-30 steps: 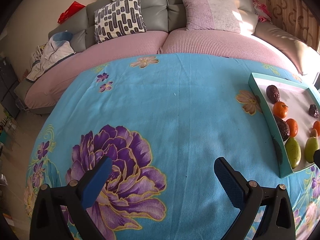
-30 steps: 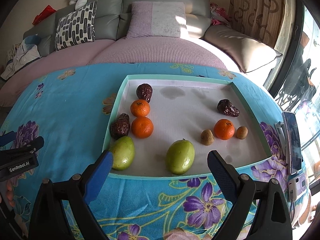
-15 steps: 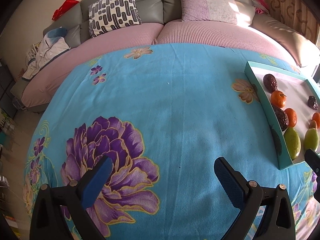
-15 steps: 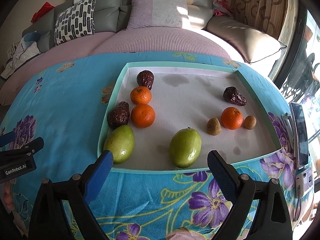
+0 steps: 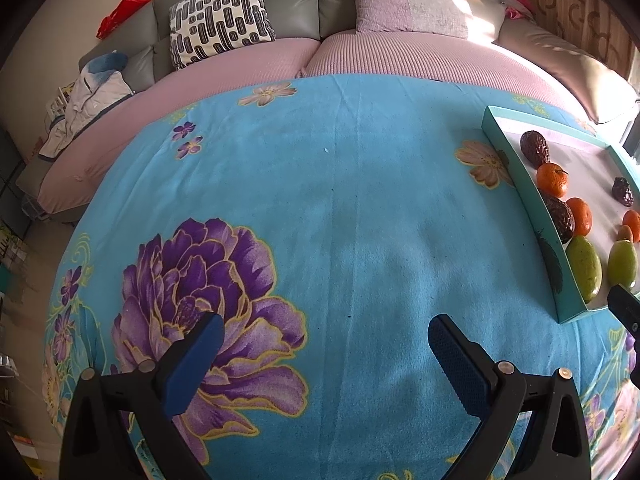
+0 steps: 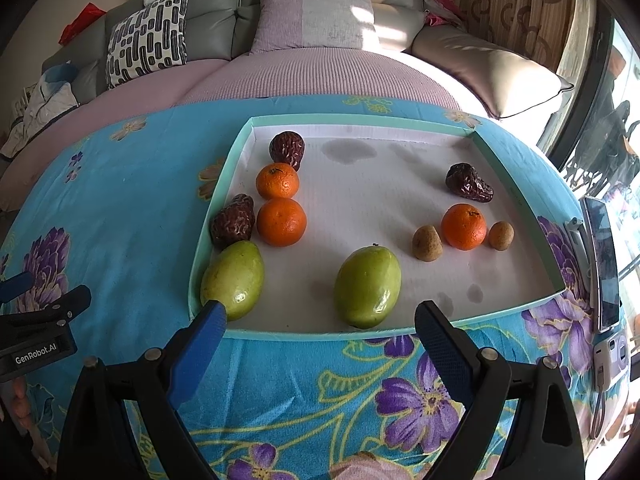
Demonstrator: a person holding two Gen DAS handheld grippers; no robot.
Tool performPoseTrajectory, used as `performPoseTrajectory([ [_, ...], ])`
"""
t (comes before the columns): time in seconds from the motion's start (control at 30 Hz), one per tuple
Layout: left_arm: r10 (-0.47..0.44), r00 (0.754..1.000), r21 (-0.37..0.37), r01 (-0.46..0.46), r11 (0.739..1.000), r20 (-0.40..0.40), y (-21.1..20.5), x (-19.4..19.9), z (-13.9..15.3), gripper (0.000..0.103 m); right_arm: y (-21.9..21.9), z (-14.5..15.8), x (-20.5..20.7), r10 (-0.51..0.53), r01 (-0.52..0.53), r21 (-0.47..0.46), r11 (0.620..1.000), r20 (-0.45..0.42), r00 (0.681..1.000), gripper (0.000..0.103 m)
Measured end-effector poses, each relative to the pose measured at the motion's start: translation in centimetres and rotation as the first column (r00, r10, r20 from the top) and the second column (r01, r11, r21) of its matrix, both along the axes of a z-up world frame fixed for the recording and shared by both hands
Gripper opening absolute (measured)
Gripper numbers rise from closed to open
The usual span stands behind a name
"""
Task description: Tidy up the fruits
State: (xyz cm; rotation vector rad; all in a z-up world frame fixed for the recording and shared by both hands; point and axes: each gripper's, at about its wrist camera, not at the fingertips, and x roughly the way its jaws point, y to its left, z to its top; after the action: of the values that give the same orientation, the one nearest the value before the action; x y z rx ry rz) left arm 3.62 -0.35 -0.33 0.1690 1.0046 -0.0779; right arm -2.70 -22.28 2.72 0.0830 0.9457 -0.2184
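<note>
Both grippers hang over the blue flowered cloth (image 5: 360,200) with nothing in them; the left gripper (image 5: 326,338) has its jaws spread wide above bare cloth, beside a big purple flower print (image 5: 200,300); the right gripper (image 6: 320,320) is likewise released, its blue pads parted at the near edge of the tray (image 6: 516,200).

The tray, teal-walled with a white floor, lies on the cloth, to the right of the left gripper; all the fruit sits inside it. Along the tray's left wall runs a loose column: a date (image 6: 287,149) at the back, then an orange (image 6: 277,181), a second orange (image 6: 281,222) with another date (image 6: 233,222) beside it against the wall, and a green mango (image 6: 233,279) nearest, just past the right gripper's left pad (image 6: 196,352); a second mango (image 6: 367,286) lies near the middle of the front edge, between the pads. On the right side a third date (image 6: 469,182) rests behind a third orange (image 6: 464,226), which has a small brown fruit (image 6: 427,243) to its left and another (image 6: 501,235) to its right.

A phone (image 6: 602,264) stands off the tray's right side; a sofa (image 6: 320,64) with cushions lies beyond.
</note>
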Motion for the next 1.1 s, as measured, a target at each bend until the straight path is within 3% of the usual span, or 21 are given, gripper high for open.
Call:
performPoseTrajectory([
  [1.1,0.003,1.0,-0.012,-0.003,1.0,-0.01,0.18,0.29,-0.33,0.103,0.06,-0.75,0.21,0.007,-0.006,0.009,1.0,-0.024,1.0,0.095],
])
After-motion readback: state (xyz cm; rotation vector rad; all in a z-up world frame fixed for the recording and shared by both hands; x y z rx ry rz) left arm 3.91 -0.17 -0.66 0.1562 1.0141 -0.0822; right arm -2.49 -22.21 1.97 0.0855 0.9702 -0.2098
